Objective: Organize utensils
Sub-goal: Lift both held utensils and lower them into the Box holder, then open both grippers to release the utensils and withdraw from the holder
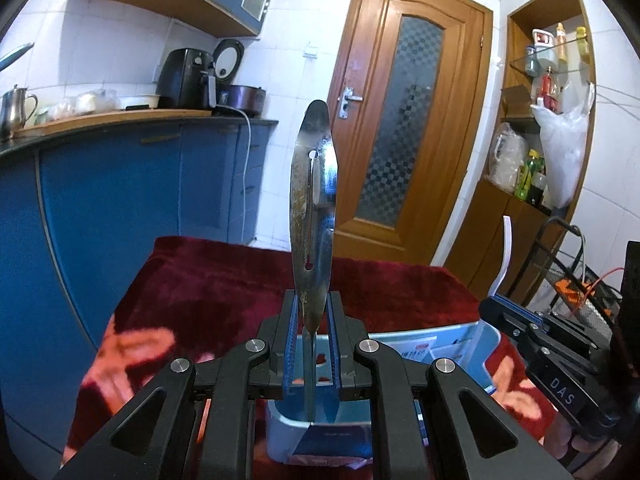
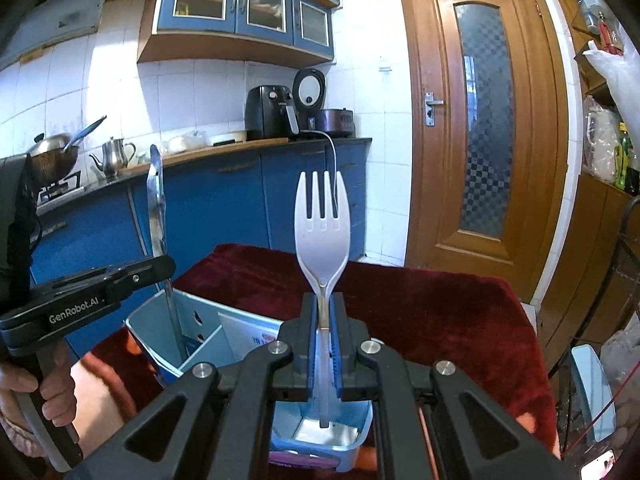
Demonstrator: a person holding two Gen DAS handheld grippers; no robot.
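In the left wrist view we see our left gripper at the lower middle of the frame, its blue-padded jaws drawn narrow around the thin stem of a metal slotted spatula. The spatula stands upright, edge-on to the camera, its worn blade rising to the centre of the frame in front of the wooden door. Its handle end reaches down past the jaws into a light blue utensil caddy at the bottom centre, which sits on a dark red cloth covering the table. At the lower right edge the right gripper comes in from the side — a white strip of the fork it holds rises above it. At the upper left stands a black air fryer on the counter.

In the right wrist view our right gripper sits at the lower middle, clamped tight on the neck of a white plastic fork, tines up. The fork's handle hangs below the jaws into a near compartment of the caddy, its tip just above the floor — whether it touches we cannot tell. At the left, a hand holds the left gripper, with the spatula upright and its stem going down into a farther compartment.
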